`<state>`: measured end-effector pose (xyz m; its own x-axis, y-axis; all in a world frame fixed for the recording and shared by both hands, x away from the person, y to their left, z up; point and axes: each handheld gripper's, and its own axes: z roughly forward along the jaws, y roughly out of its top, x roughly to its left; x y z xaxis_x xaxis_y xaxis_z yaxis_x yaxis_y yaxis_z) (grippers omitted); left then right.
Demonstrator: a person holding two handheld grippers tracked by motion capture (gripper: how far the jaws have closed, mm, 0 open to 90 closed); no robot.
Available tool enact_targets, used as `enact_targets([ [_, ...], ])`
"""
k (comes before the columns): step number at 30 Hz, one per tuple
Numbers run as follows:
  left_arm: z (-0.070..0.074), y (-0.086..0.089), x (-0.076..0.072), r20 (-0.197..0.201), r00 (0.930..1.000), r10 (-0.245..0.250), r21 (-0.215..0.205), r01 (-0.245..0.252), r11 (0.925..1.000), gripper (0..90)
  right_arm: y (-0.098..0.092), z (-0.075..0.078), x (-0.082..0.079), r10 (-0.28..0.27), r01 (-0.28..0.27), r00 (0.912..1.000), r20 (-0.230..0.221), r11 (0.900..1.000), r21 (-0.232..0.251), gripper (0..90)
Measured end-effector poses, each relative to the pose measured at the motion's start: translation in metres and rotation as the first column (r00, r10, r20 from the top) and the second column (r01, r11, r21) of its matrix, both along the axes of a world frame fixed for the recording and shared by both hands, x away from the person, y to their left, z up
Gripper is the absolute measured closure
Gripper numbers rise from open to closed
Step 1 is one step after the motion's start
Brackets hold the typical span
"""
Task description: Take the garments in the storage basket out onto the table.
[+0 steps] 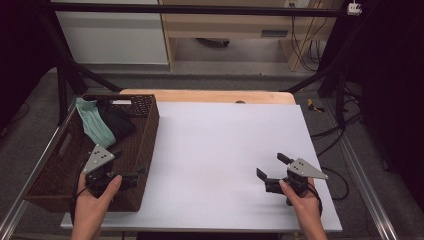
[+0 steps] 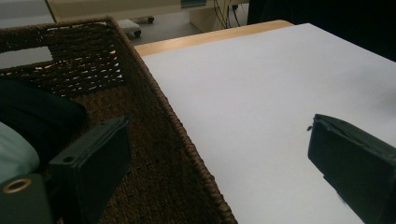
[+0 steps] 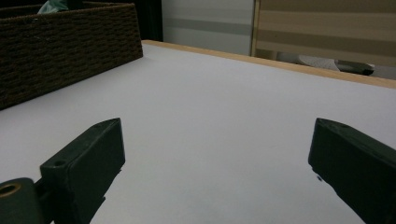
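A brown wicker basket [image 1: 148, 131] stands on the left side of the table. A teal cloth [image 1: 94, 122] and a black cloth [image 1: 117, 121] lie in its far end. My left gripper [image 1: 129, 164] hovers open at the basket's near right corner. In the left gripper view [image 2: 219, 127] one jaw is inside the basket [image 2: 93, 60] and the other is over the white sheet, with nothing between them. The black cloth [image 2: 37, 116] and teal cloth [image 2: 13, 154] lie just beyond the inner jaw. My right gripper [image 1: 272, 165] is open and empty over the white sheet [image 1: 225, 145] at the near right [image 3: 217, 128].
The white sheet covers a wooden table whose far edge [image 1: 210, 95] shows. Black frame poles [image 1: 62, 90] stand at the far corners, and cables [image 1: 335, 132] trail off the right side. The basket's wall [image 3: 70, 37] rises far to the left of the right gripper.
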<state>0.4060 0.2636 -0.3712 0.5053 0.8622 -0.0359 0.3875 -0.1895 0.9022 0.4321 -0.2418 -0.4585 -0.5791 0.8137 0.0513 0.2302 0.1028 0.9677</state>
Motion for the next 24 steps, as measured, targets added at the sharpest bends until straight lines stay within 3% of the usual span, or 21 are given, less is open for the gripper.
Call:
enact_targets([
  [9,0.025,0.003,0.003,0.04,0.9991,0.015,0.067,-0.018,0.9976,5.9,0.004,-0.001,-0.001,0.015,-0.015,0.9999,-0.005,1.0,-0.013,3.8],
  [12,0.034,0.008,0.014,0.059,0.9977,0.035,0.112,-0.042,0.9928,5.9,0.004,-0.002,0.0,0.016,-0.017,0.9998,-0.013,1.0,-0.014,3.8],
  [16,0.039,0.019,0.025,0.074,0.996,0.05,0.097,-0.057,0.9937,7.2,0.002,-0.003,0.0,0.006,-0.006,0.9998,-0.02,1.0,-0.011,3.8],
  [17,0.044,0.028,0.031,0.094,0.9926,0.077,0.111,-0.087,0.99,7.3,0.001,-0.003,-0.001,0.0,0.0,0.9998,-0.021,1.0,-0.007,3.8],
  [20,0.049,0.037,0.039,0.093,0.9902,0.104,0.103,-0.114,0.9882,7.4,0.001,-0.002,-0.001,-0.004,0.004,0.9999,-0.014,1.0,-0.008,3.8],
  [24,0.058,0.053,0.061,0.062,0.9863,0.153,0.126,-0.16,0.979,7.5,0.003,-0.002,-0.001,0.005,-0.006,0.9999,-0.014,1.0,-0.028,3.8],
])
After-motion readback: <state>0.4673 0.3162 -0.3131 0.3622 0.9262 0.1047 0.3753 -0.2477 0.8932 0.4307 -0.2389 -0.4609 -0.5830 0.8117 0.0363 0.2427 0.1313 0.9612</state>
